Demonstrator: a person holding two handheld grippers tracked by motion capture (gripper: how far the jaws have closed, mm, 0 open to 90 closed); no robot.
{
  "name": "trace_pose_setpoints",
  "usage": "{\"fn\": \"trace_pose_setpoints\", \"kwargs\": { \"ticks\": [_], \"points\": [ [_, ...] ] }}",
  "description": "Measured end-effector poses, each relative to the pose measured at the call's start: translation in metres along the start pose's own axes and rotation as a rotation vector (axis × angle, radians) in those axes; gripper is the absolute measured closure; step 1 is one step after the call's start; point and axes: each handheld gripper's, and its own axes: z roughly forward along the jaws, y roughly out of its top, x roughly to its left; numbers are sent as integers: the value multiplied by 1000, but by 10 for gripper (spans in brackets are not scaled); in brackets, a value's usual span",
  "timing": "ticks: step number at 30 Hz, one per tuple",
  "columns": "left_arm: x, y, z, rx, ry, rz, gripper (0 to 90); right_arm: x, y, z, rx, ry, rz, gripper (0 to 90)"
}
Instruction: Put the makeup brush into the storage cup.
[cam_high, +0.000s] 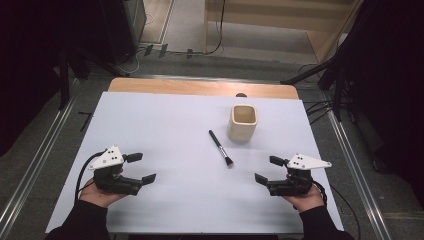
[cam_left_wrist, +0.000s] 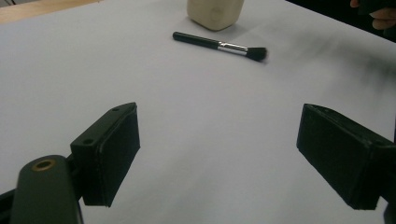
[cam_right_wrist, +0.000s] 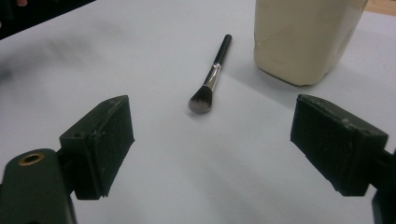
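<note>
Left gripper (cam_high: 140, 167): jaws spread wide, nothing between them, low over the bench (cam_high: 150, 130) at its near left. Right gripper (cam_high: 266, 169): jaws likewise wide and empty, near right. Both point inward toward the middle. Between them and farther out, a black-handled brush (cam_high: 220, 147) lies flat on the white surface, bristles toward the person. Just beyond its handle end a cream cup (cam_high: 243, 122) stands upright.

A wooden table (cam_high: 200, 87) carries a white sheet (cam_high: 165, 130) that covers nearly all its top. On the sheet, right of centre, lies a black-handled makeup brush (cam_high: 220, 147). Just beside it, farther right, stands a cream square cup (cam_high: 243, 122).
</note>
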Motion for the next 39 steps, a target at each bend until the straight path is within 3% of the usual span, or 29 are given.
{"fn": "trace_pose_setpoints", "kwargs": {
  "ticks": [5,10,18,22,31,39],
  "points": [
    [1,0,2,16,3,0,138,0,1,-2,19,-16,-15,144],
    [-1,-1,7,81,17,17,143,-1,3,-2,20,-32,5,145],
    [0,0,8,88,2,-1,143,-3,7,0,44,-89,43,141],
    [2,1,5,72,3,-16,143,-3,9,1,42,-88,48,141],
    [1,1,7,85,10,-12,143,1,18,10,37,-111,80,141],
    [1,1,8,92,9,-11,144,5,22,16,26,-126,55,142]
  ]
}}
